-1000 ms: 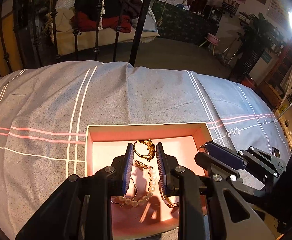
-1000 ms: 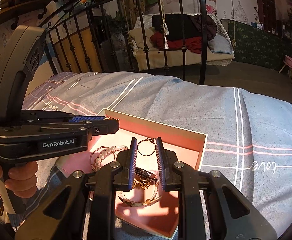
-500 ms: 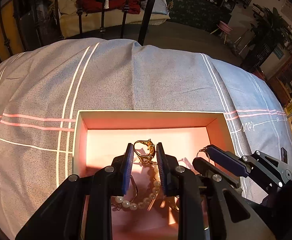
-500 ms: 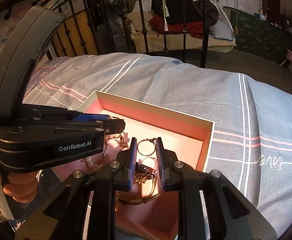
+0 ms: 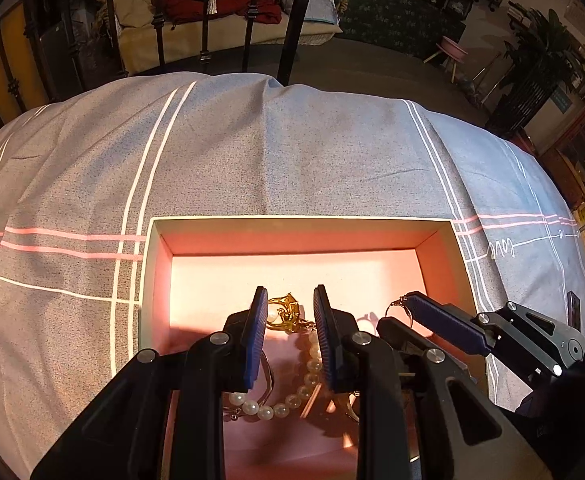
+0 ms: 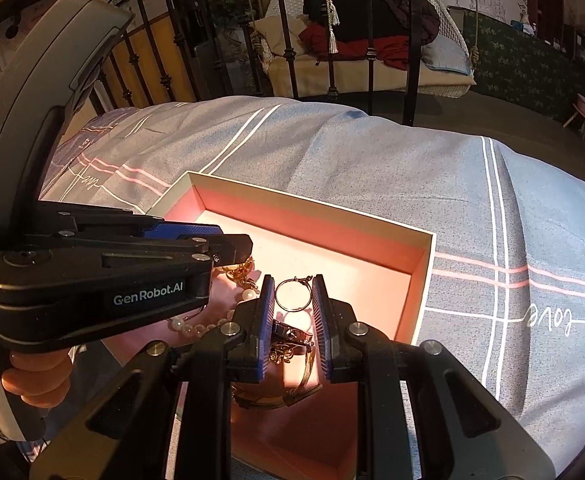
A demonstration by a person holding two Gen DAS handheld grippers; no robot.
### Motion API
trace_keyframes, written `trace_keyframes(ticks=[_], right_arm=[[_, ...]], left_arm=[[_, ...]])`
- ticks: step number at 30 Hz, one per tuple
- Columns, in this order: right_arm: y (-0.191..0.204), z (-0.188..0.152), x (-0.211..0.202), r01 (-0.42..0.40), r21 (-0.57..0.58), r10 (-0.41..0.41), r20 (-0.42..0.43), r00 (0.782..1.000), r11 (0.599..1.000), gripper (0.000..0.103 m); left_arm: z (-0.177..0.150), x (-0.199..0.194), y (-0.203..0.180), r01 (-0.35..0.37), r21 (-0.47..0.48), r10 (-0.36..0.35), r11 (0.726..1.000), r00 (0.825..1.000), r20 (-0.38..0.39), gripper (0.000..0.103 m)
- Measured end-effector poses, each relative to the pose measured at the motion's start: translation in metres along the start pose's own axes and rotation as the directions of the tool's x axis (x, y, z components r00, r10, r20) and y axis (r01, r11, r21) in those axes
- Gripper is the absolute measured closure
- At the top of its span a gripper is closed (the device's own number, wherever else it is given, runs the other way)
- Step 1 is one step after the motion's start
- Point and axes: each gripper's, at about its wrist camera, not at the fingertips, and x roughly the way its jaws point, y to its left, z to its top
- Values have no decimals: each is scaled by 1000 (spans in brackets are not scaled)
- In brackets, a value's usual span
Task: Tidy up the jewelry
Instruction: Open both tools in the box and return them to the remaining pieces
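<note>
Both tools hang over the near half of the pink-lined box [image 5: 300,224] that sits on the grey striped bedcover [image 5: 252,152], and all the jewelry I can see lies in a loose heap against the box's near edge, the far half of its floor bare.

The left gripper [image 5: 290,320] has its jaws parted, nothing pinched, with the gold ornate piece [image 5: 286,312] lying straight ahead between the blue pads; the pearl bracelet [image 5: 292,392] curls beneath it toward the near edge. The right gripper [image 6: 292,300] also has its jaws apart and grasps nothing that I can make out; the thin gold hoop [image 6: 292,294] lies flat directly between its tips, ring face up, so no long axis matters there. Just behind the hoop, nearer the person, a dark watch-like piece [image 6: 290,332] and a gold bangle [image 6: 284,396] overlap.

To my eye the coming move turns on the hoop: it sits in line with the right tool, well toward the box's right wall, while the left tool is nearer the gold piece toward the middle. The hoop looks thin and flat on the floor, so a pinch may slide off it, and the tangle behind could drag along
</note>
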Motion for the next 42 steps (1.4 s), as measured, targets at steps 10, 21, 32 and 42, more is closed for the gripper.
trace_keyframes(ticks=[10, 21, 32, 42], right_arm=[[-4, -4, -18, 13, 36, -14, 52, 999, 999, 36], [-6, -44, -123, 29, 111, -57, 260, 964, 993, 32], [16, -147, -122, 1, 147, -22, 139, 990, 989, 32], [44, -182, -105, -38, 88, 31, 81, 996, 995, 33]], left_arm=[[-9, -38, -2, 29, 28, -32, 999, 996, 89, 58], [-67, -112, 6, 70, 58, -82, 996, 971, 225, 50], [-168, -98, 31, 85, 0, -84, 996, 990, 115, 50], [-205, -88, 25, 113, 11, -113, 994, 992, 57, 50]])
